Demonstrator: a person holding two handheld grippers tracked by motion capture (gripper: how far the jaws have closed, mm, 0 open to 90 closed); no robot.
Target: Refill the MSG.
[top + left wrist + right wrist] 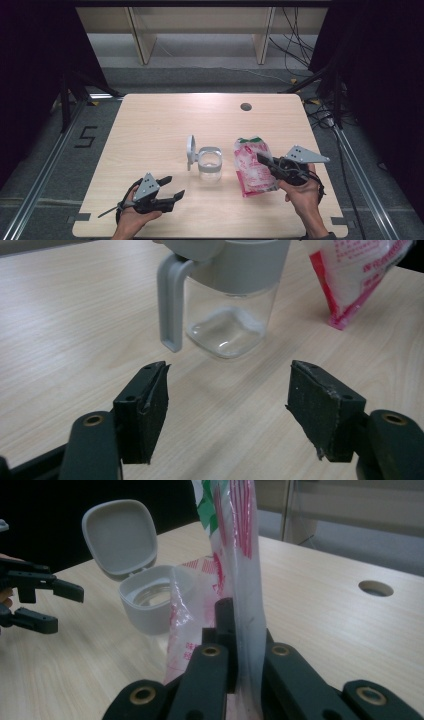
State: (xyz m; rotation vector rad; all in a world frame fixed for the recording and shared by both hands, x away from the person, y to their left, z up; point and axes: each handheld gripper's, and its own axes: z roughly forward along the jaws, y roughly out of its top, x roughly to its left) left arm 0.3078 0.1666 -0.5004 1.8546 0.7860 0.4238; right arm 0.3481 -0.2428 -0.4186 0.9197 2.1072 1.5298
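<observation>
On the table: 1 clear jar and 1 plastic bag lie between 2 hand-held grippers.
Table: pale wooden table (pixel 150 125) with a round cable hole (pixel 245 106) near its far edge.
Jar: clear square-based jar (pixel 210 167) with a grey collar, upright near the table's middle; its hinged grey lid (pixel 190 150) stands open on the jar's left in the high view. A grey handle (pixel 171 302) runs down one side in the left gripper view.
Bag: red-and-white printed plastic bag (pixel 254 167) with a green patch near its top, just right of the jar, holding something white. In the right gripper view the bag (pixel 235 555) rises upright and its bottom corner sits off the table in the left gripper view.
Right gripper: right gripper (pixel 264 160) has its jaws clamped tight on the bag's edge; the film is pinched between the 2 black jaws.
Left gripper: left gripper (pixel 172 187) sits near the table's front-left, jaws spread wide with nothing between them, aimed at the jar and well short of it.
Hands: 1 hand on each gripper, forearms entering from the near edge.
</observation>
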